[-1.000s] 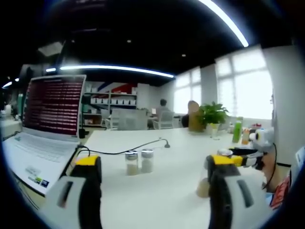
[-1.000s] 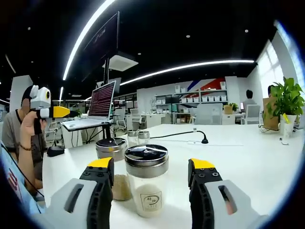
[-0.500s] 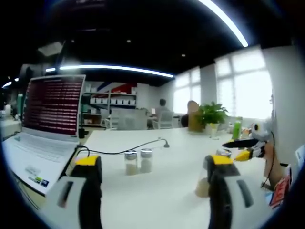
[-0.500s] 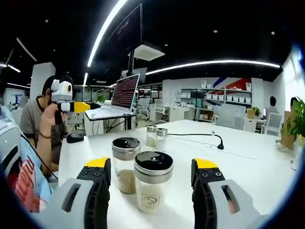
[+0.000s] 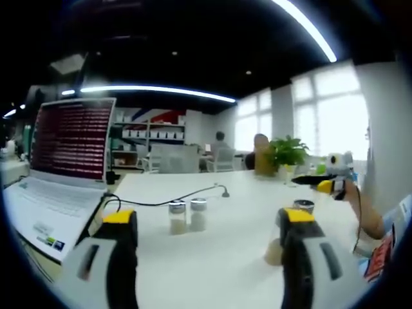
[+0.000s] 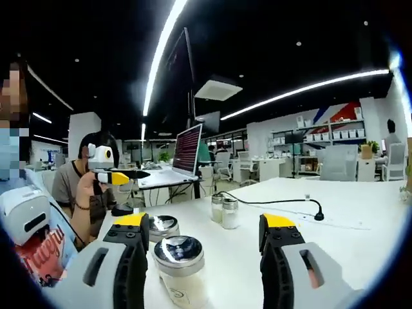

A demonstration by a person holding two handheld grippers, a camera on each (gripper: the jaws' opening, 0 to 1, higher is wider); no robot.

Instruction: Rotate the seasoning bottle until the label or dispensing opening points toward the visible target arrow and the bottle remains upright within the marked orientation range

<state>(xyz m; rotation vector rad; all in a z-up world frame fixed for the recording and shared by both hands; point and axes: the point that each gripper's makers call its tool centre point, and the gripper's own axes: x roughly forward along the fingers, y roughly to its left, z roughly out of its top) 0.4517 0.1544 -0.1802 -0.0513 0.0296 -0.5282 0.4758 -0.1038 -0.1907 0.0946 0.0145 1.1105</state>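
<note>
A glass seasoning bottle (image 6: 182, 283) with a shiny metal lid stands upright on the white table (image 6: 335, 244), low between the jaws of my right gripper (image 6: 205, 222) and closer to the left jaw. That gripper is open and touches nothing. A second similar bottle (image 6: 164, 226) stands just behind, partly hidden by the left jaw. My left gripper (image 5: 207, 219) is open over bare table. In its view one bottle (image 5: 275, 250) peeks out beside the right jaw, and the right gripper (image 5: 312, 183) is held in a hand further back.
Two small shakers (image 5: 187, 217) stand mid-table beside a black cable (image 5: 187, 199). An open laptop (image 5: 67, 145) sits at the left edge. A potted plant (image 5: 286, 154) is at the far end. A white device (image 6: 22, 215) lies close at the left.
The right gripper has lifted and drawn back from the bottles, which now sit lower and smaller in its view. In the left gripper view it rose and moved away. The left gripper stayed put.
</note>
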